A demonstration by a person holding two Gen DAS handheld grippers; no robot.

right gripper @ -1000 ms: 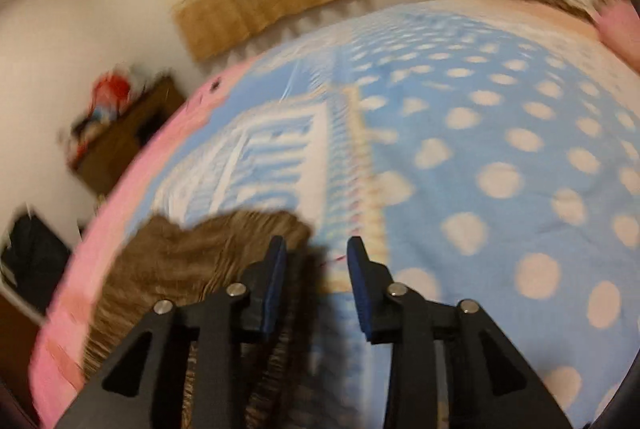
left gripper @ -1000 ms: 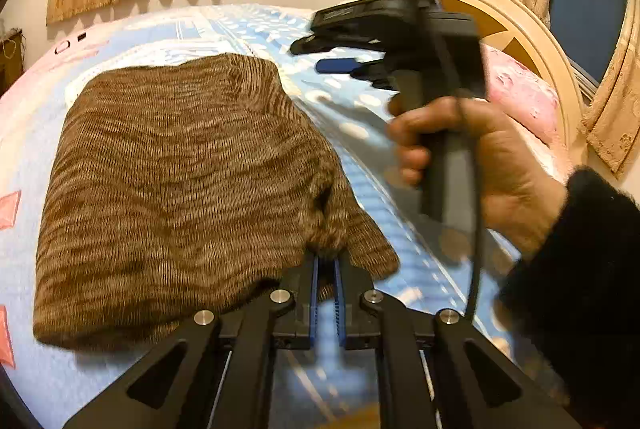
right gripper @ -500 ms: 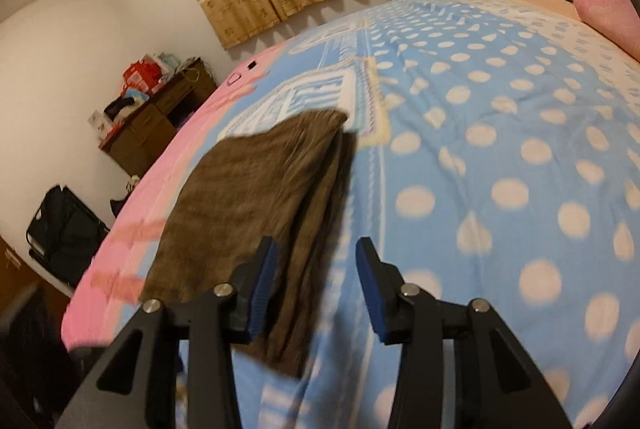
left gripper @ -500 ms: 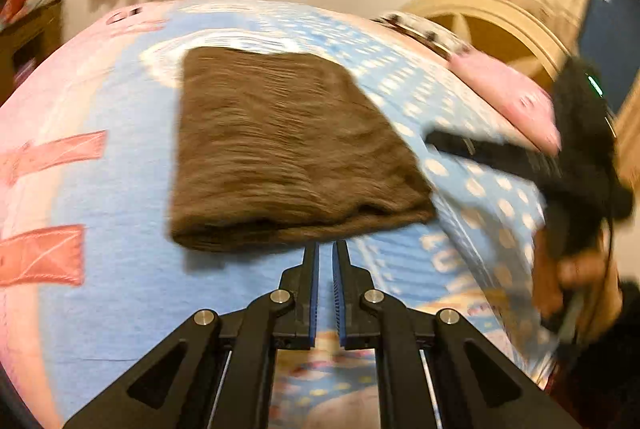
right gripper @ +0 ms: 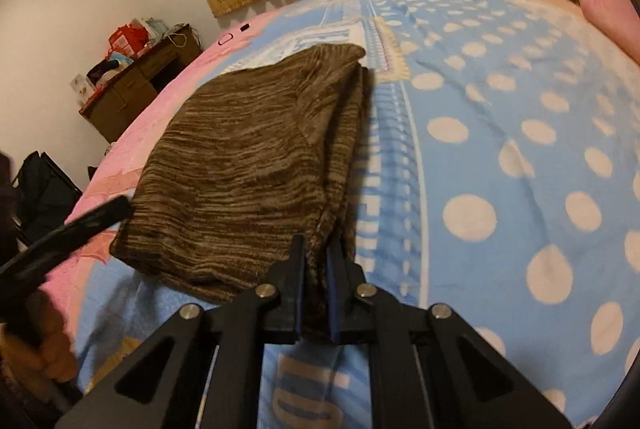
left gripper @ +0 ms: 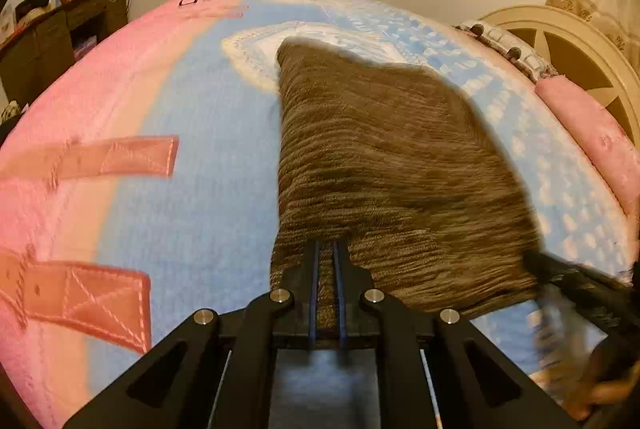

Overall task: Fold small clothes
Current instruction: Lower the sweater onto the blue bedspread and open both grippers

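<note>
Left tool: the left tool (left gripper: 326,261) is pinching the near edge of the brown knit garment (left gripper: 384,165), its two black fingers closed with a strip of the fabric showing between the blue pads.
Right tool: the right tool (right gripper: 316,265) is gripping the near right corner of the same garment, fabric bunching between its narrow jaws; the stacked edges are running straight ahead from its tips.
Garment's place: it is lying folded on the bed, spreading ahead of and to the right of the left tool, and ahead of and to the left of the right tool. Both tools are holding its near edge, one at each end.
Other tool in view: from the left wrist, the right tool is showing as a blurred dark bar at the garment's near right corner; from the right wrist, the left tool is reaching in from the left at the near left corner.
Garment's make: a soft, ribbed knit in streaked brown and tan, roughly rectangular, several layers thick along the right side.
Bed cover (right gripper: 500,149): a fleecy blanket, light blue with white dots beyond the right tool, pink with salmon stitched patches (left gripper: 84,293) left of the left tool.
</note>
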